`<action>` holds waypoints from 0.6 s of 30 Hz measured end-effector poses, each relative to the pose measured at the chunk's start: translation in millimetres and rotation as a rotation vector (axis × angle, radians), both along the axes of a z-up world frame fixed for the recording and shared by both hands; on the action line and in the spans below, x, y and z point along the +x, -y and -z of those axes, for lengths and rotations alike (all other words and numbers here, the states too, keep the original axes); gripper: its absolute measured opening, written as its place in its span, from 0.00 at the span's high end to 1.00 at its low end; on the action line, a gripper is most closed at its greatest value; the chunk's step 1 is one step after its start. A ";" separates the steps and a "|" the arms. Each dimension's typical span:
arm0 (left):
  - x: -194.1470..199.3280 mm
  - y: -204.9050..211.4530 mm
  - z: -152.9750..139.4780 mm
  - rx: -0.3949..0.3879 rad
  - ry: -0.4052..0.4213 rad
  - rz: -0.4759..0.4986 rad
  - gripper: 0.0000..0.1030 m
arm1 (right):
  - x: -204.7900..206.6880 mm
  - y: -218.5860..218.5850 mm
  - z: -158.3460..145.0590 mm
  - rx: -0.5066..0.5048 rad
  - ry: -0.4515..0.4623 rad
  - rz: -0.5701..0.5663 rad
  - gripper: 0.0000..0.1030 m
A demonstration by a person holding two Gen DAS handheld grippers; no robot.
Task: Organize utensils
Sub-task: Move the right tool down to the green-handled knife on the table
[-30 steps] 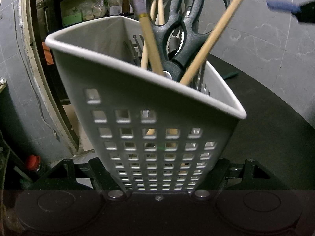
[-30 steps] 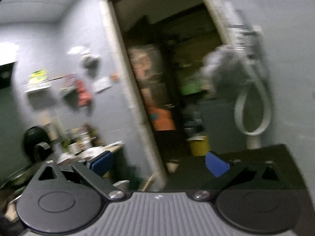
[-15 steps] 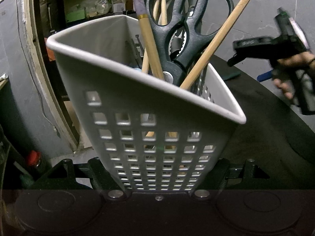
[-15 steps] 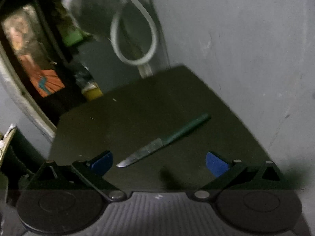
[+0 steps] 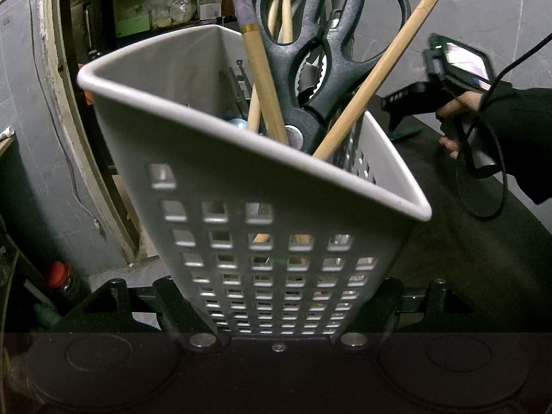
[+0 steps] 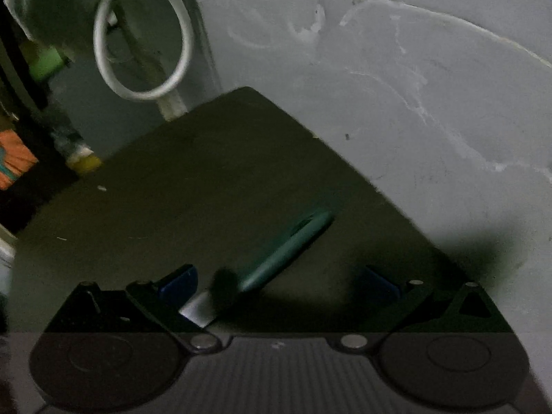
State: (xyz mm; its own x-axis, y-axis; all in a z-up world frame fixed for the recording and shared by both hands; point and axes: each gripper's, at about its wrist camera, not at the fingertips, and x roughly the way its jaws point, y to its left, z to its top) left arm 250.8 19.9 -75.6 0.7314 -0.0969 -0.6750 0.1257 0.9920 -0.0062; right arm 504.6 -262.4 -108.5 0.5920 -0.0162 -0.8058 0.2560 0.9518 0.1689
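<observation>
Knife (image 6: 286, 258) flat on dark table (image 6: 207, 179), green handle toward the wall (image 6: 414, 86), blade end low in frame; seen whole only from right wrist. From left wrist, just a sliver of green handle (image 5: 407, 132) beyond the holder. Right gripper (image 6: 279, 284) spread wide, blue pads either side of the knife, not closed on it; contact with knife not discernible through blur. White perforated utensil holder (image 5: 241, 207) clamped between the left gripper (image 5: 276, 317) fingers, tilted, visible only from left wrist. Inside: black scissors (image 5: 321, 69) handles-up, several wooden chopsticks (image 5: 379, 79), one purple-topped stick (image 5: 241, 3). Right hand (image 5: 455, 107) on its tool beyond the holder.
</observation>
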 end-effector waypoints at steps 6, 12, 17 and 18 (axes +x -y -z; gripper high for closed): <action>2.3 0.6 -0.9 0.002 -0.004 0.001 0.25 | 10.3 -17.0 4.7 -0.148 -0.007 -0.012 0.13; 2.2 0.6 -0.8 0.001 -0.003 0.001 0.25 | 2.7 -14.9 0.8 -0.116 0.018 -0.001 0.39; 1.8 0.3 -2.9 0.003 0.006 0.003 0.25 | 2.5 -5.8 0.0 -0.092 0.032 0.001 0.62; 1.8 0.1 -3.0 0.003 0.007 0.003 0.25 | -0.5 -3.8 -1.4 -0.087 0.036 -0.001 0.64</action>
State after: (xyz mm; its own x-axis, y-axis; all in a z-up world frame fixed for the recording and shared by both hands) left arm 252.6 19.7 -72.7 0.7360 -0.0977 -0.6698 0.1292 0.9916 -0.0027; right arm 504.1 -258.6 -107.1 0.6202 -0.0844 -0.7799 0.2505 0.9635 0.0949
